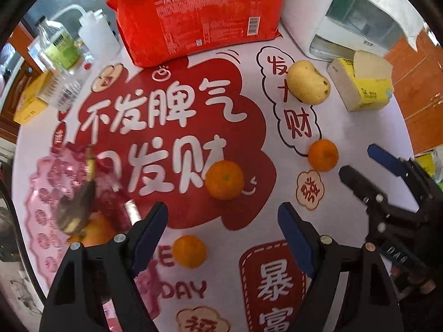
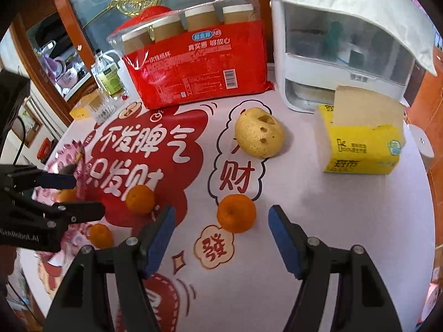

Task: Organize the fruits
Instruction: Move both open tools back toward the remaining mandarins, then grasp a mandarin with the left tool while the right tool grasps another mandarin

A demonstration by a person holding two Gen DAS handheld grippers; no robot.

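While the left gripper [image 1: 223, 217] hangs open and empty over the table [image 1: 360, 127], one orange [image 1: 224, 179] lies just ahead of its fingers. Further right, the right gripper [image 2: 221, 218] – open too, holding nothing – has another orange [image 2: 236, 213] between its tips, with a pear [image 2: 259, 132] beyond.

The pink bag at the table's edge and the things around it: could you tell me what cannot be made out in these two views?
- Pink bag, left wrist view: blurred; a dark fruit and an orange one inside stay unidentifiable.
- Same bag, right wrist view: the left gripper hides most of it.
- Bottle label, both views: too small to read.
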